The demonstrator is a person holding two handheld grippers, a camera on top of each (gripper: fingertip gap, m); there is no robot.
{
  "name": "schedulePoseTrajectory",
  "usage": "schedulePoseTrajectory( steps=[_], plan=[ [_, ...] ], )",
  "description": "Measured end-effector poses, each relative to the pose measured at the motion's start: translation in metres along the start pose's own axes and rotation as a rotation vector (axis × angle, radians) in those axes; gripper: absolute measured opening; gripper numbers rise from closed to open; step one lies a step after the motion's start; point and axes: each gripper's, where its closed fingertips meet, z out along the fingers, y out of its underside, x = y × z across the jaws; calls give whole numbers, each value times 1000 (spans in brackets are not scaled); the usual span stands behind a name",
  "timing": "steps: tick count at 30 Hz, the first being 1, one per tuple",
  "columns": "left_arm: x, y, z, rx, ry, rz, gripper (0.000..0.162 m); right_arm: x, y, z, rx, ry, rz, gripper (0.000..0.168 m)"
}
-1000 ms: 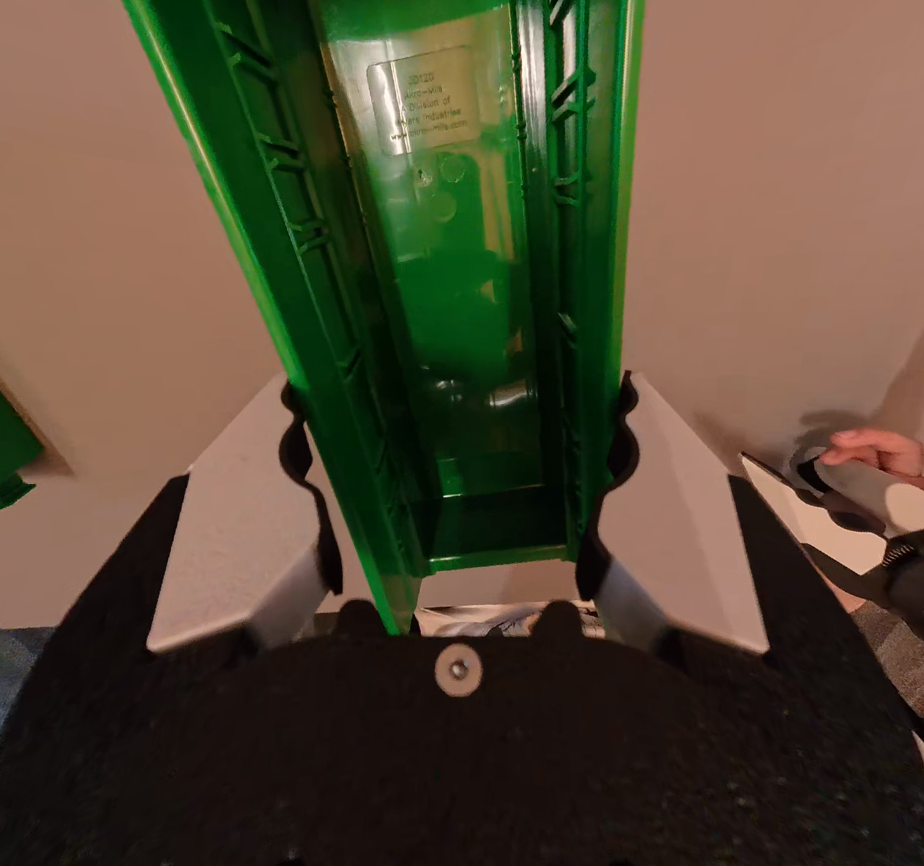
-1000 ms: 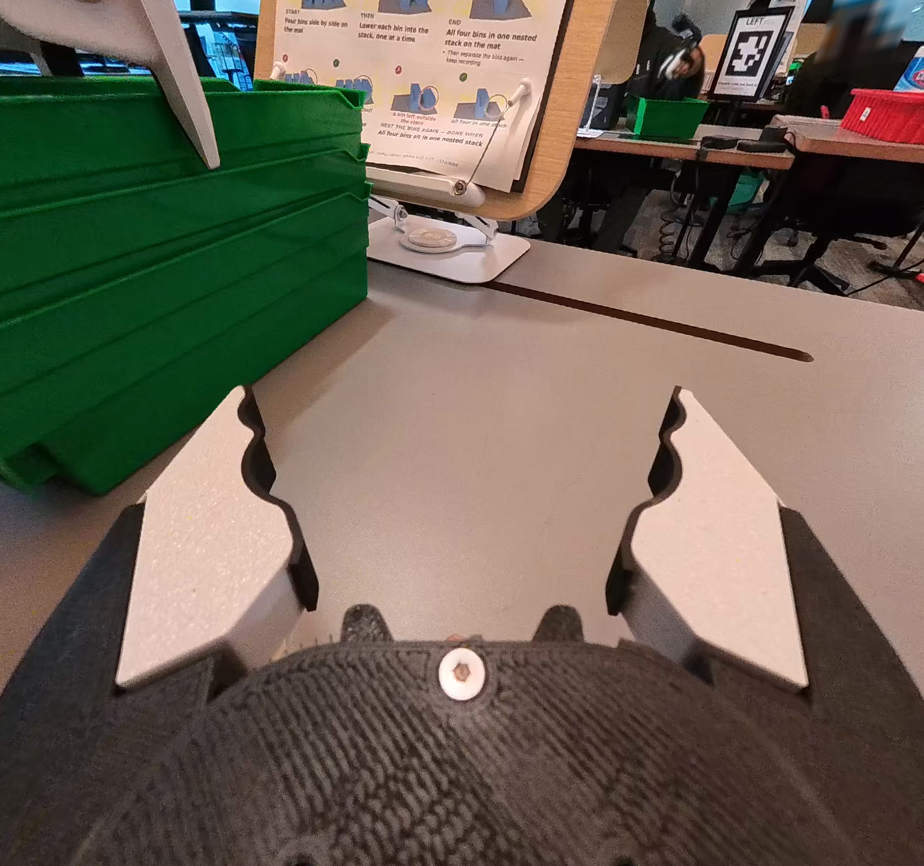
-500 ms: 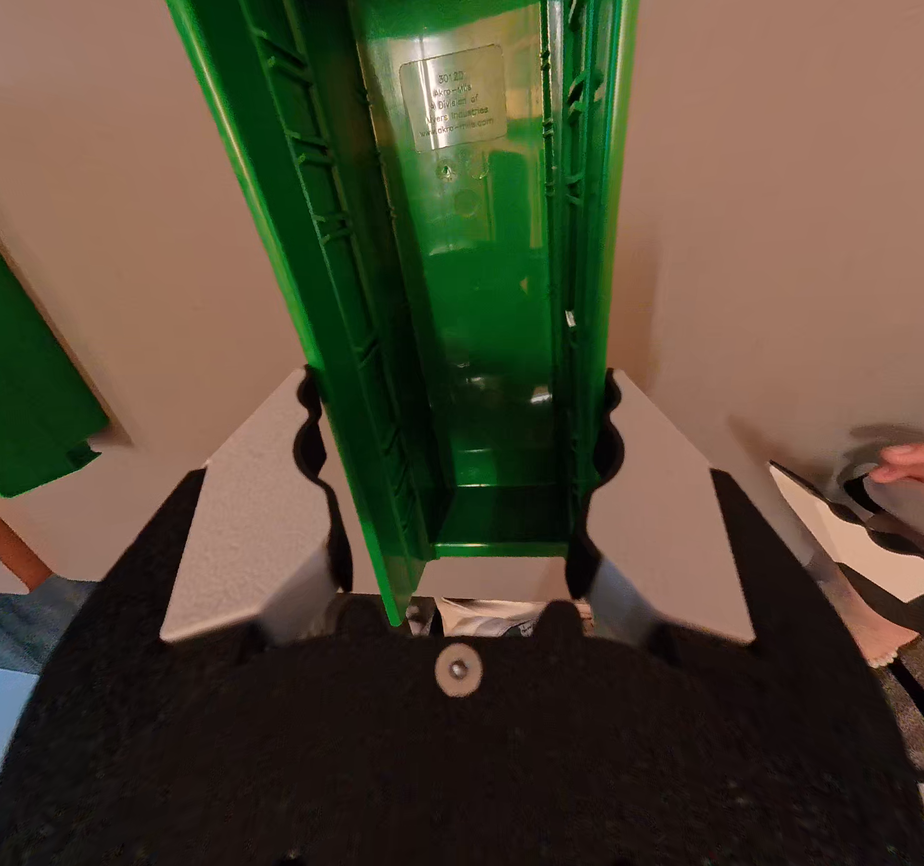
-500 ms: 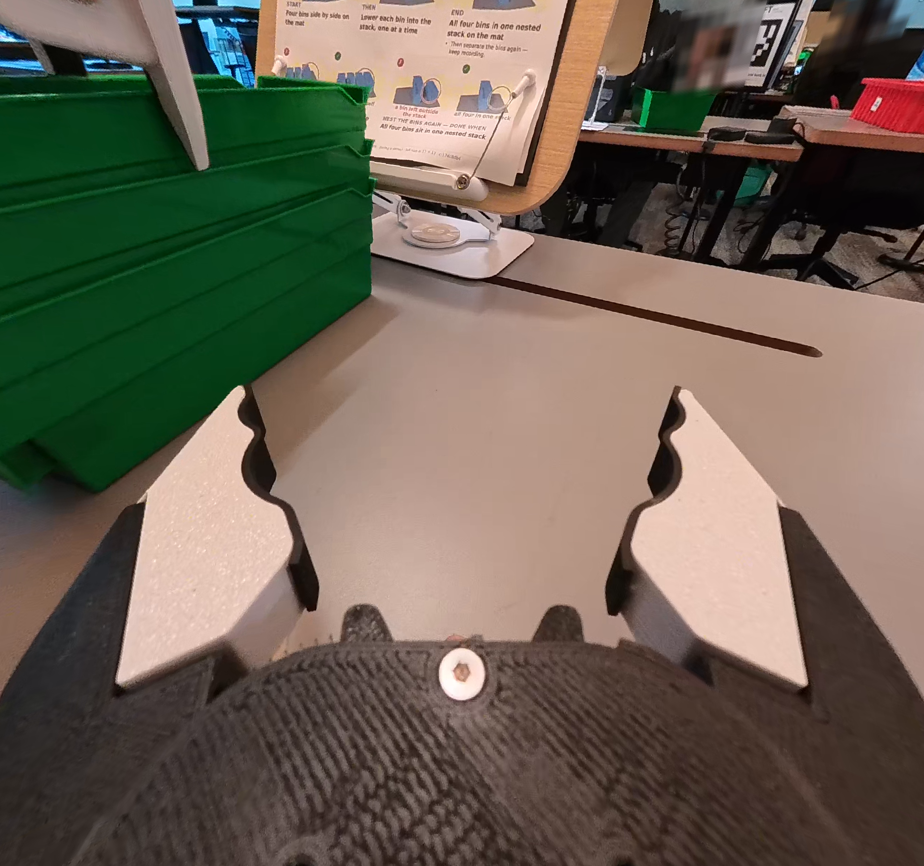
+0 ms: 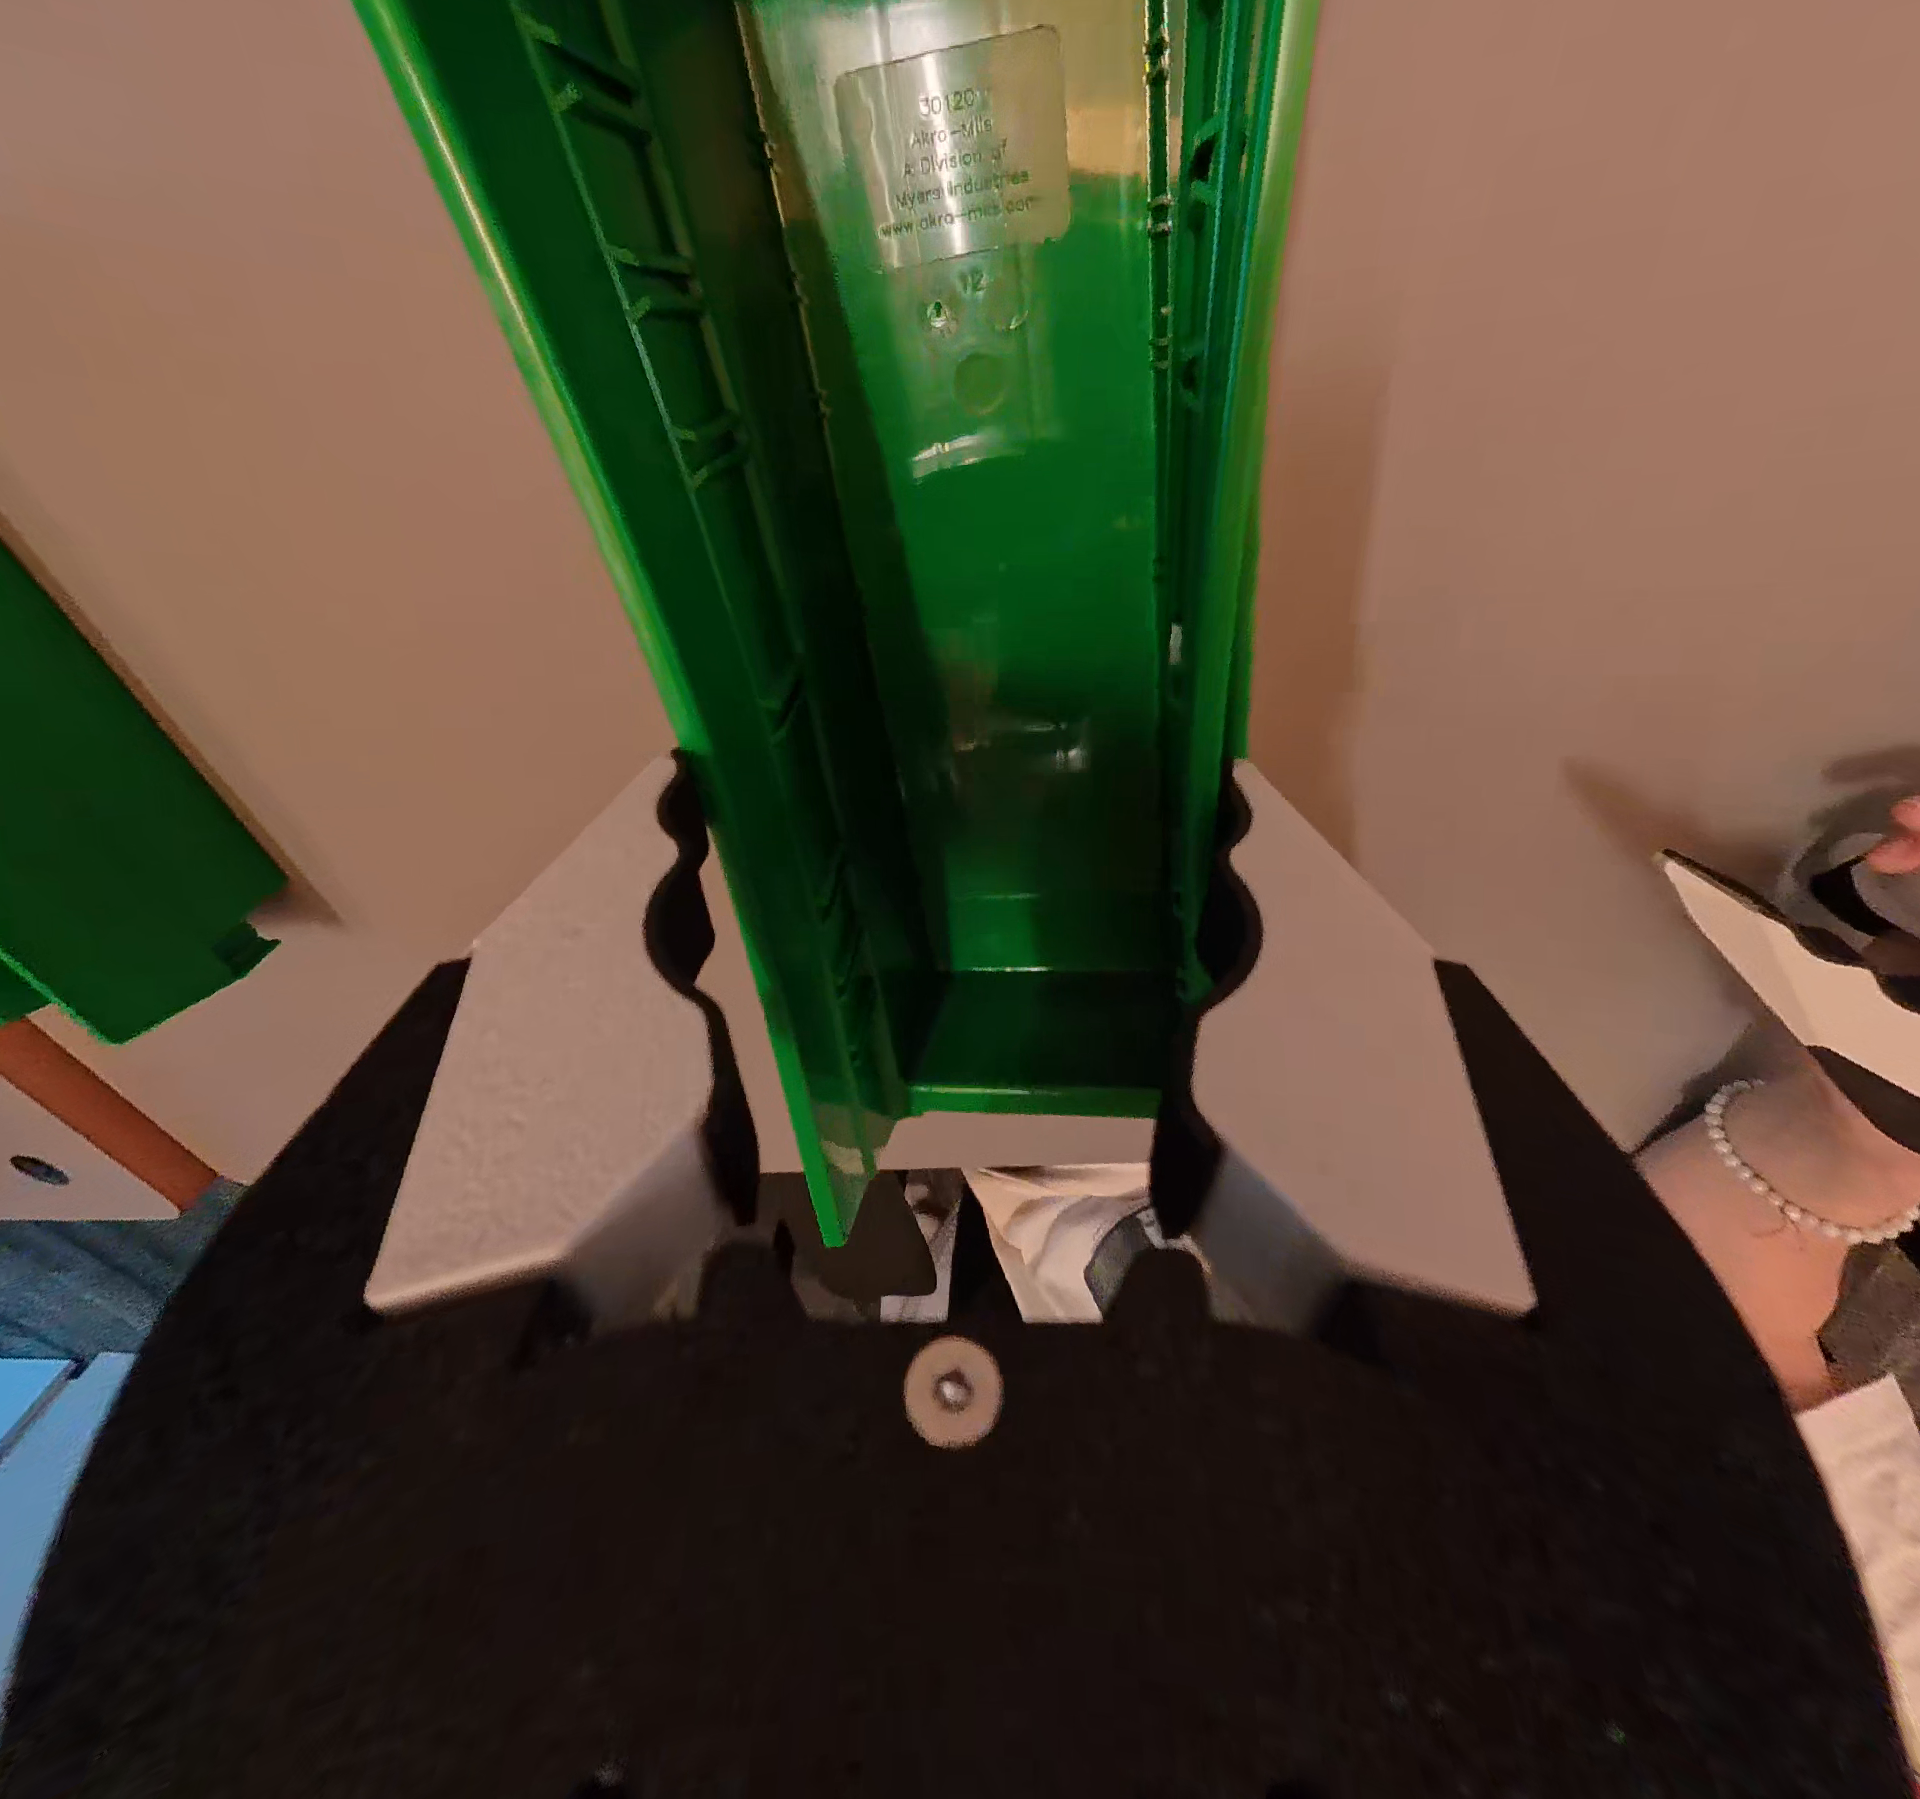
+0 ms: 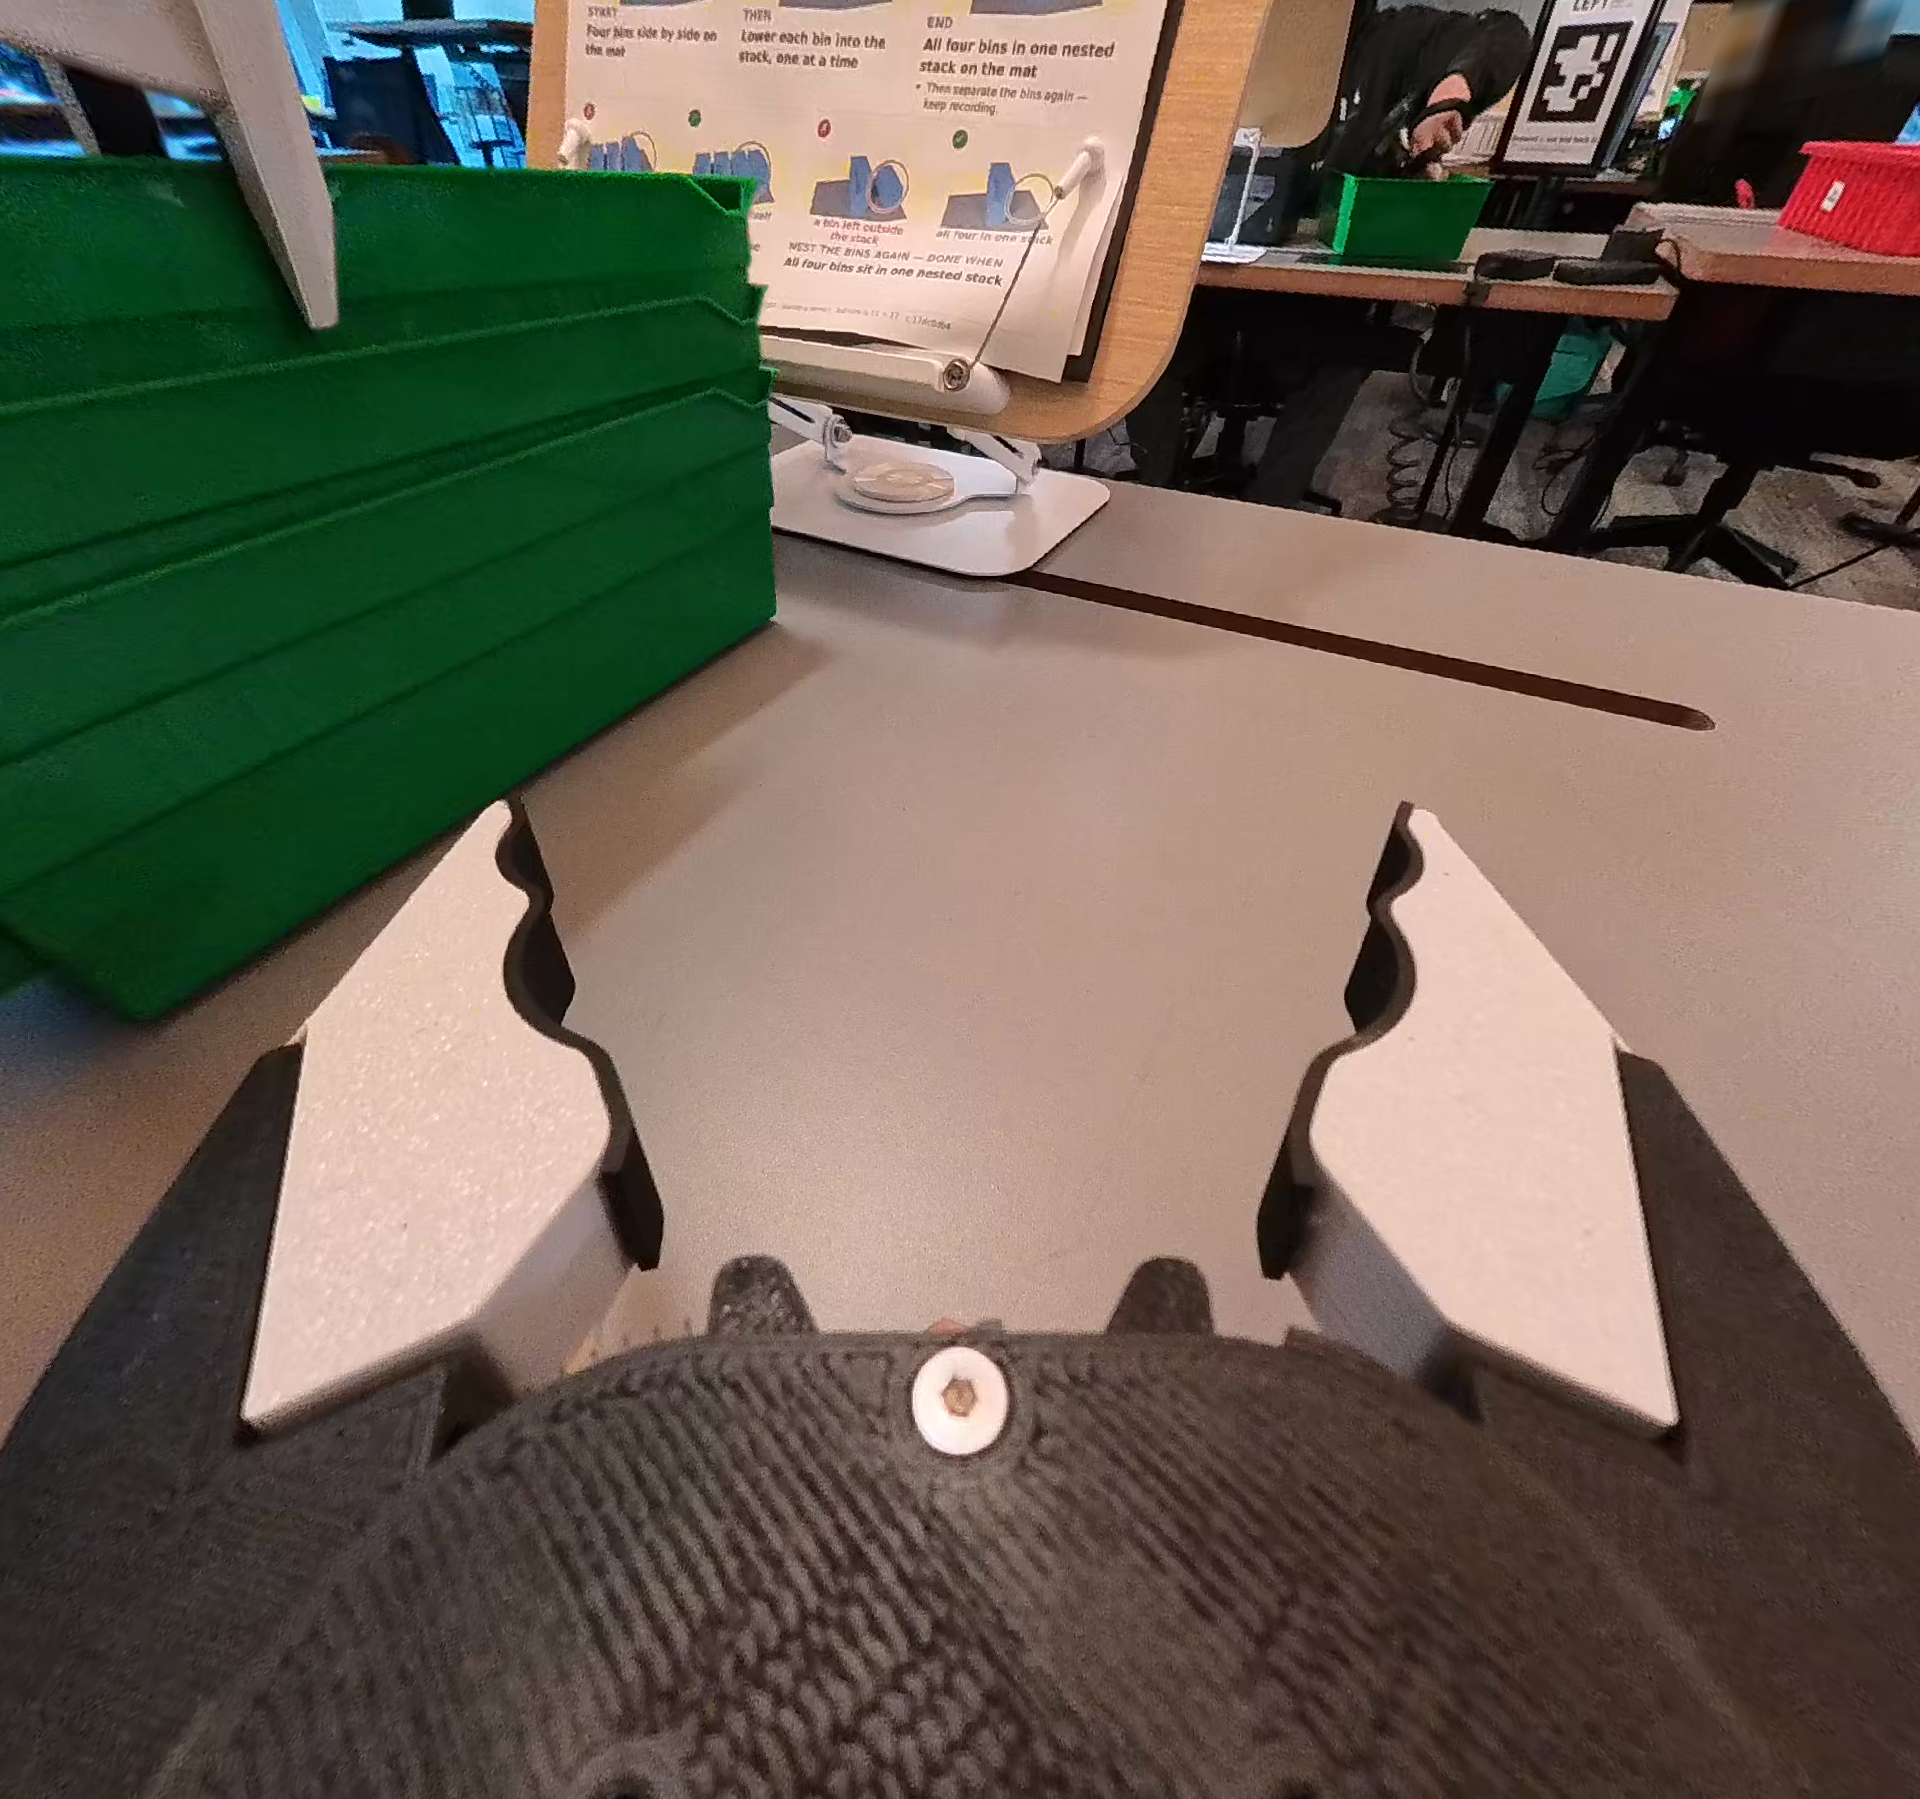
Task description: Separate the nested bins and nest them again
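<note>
We note the left gripper (image 5: pixel 956 928) clamped across a long green bin (image 5: pixel 997 606), both pads against its side walls; bin runs toward 12 o'clock over the beige table (image 5: pixel 312 399). Second green bin end (image 5: pixel 114 814) sits at 9 o'clock. Right gripper (image 6: pixel 961 980) spread wide, empty, w/ stacked green bins (image 6: pixel 364 554) at 10 o'clock, instruction board (image 6: pixel 883 139) at 12.
</note>
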Motion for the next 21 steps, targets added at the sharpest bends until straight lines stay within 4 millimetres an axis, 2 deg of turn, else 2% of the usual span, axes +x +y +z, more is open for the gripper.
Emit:
schedulePoseTrajectory(
  steps=[5, 15, 18, 21],
  plan=[
    [0, 0, -12, 7, 11, 0, 95, -1, 1, 0, -6, -4, -5, 151],
    [-7, -5, -79, 81, -6, 6, 93, -4, 3, 0, -15, -11, -13, 151],
    [-16, -5, -102, 111, 28, 1, 94, -3, 3, 0, -17, -10, -13, 151],
    [-36, -4, -127, 151, 55, -22, 94, -1, 2, 0, -10, -10, 2, 151]
  ],
)
